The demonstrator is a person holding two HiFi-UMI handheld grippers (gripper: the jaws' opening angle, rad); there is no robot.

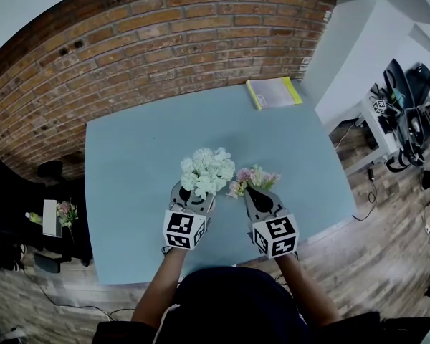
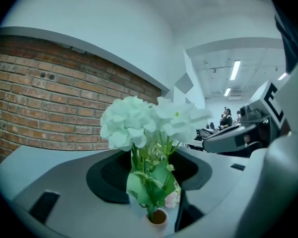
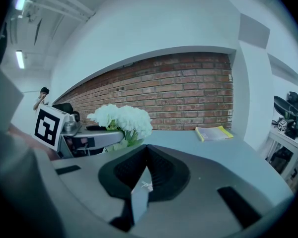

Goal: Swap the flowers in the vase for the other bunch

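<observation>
Two grippers work side by side over the table [image 1: 136, 163], near the middle of its front edge (the edge closest to the person).

1. Left gripper [image 1: 193, 194]: jaws apart. The green stems of the white bunch [image 1: 207, 170] stand upright between the pads [image 2: 111, 175], with a visible gap on each side. No pad presses on them.
2. Vase [image 2: 157, 216]: only its round mouth shows, low between the left jaws in the left gripper view. The white bunch's stems enter this mouth. In the head view the vase is hidden under the blooms.
3. Right gripper [image 1: 253, 190]: jaws together, tips meeting in a closed seam. Whether they pinch any part of the pink bunch cannot be told.
4. Pink bunch [image 1: 252, 178]: at the right gripper's tip, just beside the white bunch on its right.
5. Booklet [image 1: 274, 92]: flat at the table's far right corner, well apart from both bunches.
</observation>
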